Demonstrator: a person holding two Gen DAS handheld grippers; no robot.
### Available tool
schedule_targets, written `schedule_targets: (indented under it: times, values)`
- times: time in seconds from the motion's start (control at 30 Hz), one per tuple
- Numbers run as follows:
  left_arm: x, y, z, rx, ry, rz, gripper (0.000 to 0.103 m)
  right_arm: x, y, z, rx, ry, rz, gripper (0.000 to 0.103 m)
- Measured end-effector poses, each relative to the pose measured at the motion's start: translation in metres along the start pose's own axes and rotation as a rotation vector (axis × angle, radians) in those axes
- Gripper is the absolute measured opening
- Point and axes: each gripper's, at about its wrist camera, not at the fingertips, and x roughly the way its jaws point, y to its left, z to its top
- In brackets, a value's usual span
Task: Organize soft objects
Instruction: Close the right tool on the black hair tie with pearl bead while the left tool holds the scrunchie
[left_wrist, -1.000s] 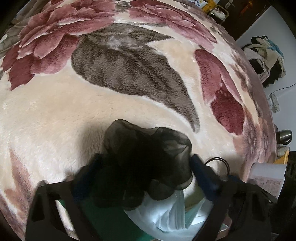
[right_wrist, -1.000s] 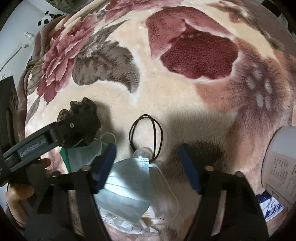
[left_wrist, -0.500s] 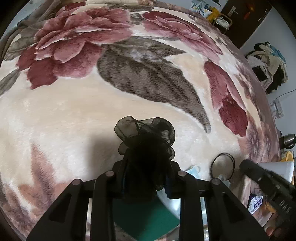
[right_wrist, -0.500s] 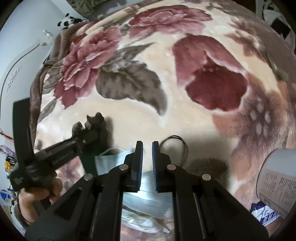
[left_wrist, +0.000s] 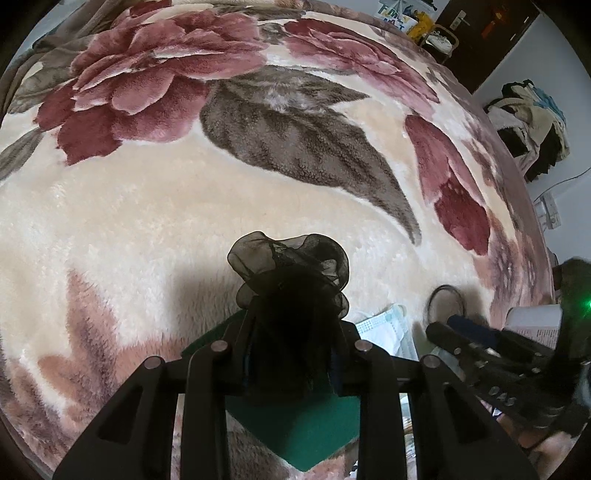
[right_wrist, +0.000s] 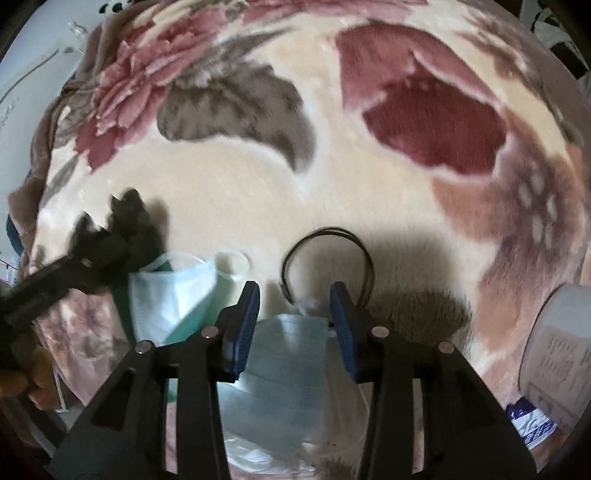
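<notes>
A floral blanket (left_wrist: 184, 206) carries everything near its front edge. The left tongs (left_wrist: 291, 343) are clenched on a black scrunchie (left_wrist: 291, 273) over a green cloth (left_wrist: 306, 428). The right tongs (right_wrist: 294, 314) stand released above a blue mask (right_wrist: 291, 354), a black hair tie (right_wrist: 327, 254) just beyond.

Both wrist views look down close over the blanket (left_wrist: 155, 221); both show the masks (right_wrist: 173, 291).
</notes>
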Motion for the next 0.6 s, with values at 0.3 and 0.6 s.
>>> schedule_targets:
  times: [0.3, 0.6]
  values:
    - [0.000, 0.004, -0.003, -0.008, 0.002, 0.005, 0.030, -0.010, -0.008, -0.007, 0.000, -0.045, 0.005, 0.024]
    - [-0.019, 0.006, -0.004, -0.017, -0.022, 0.005, 0.030, -0.049, 0.004, -0.003, -0.012, -0.119, 0.035, 0.024]
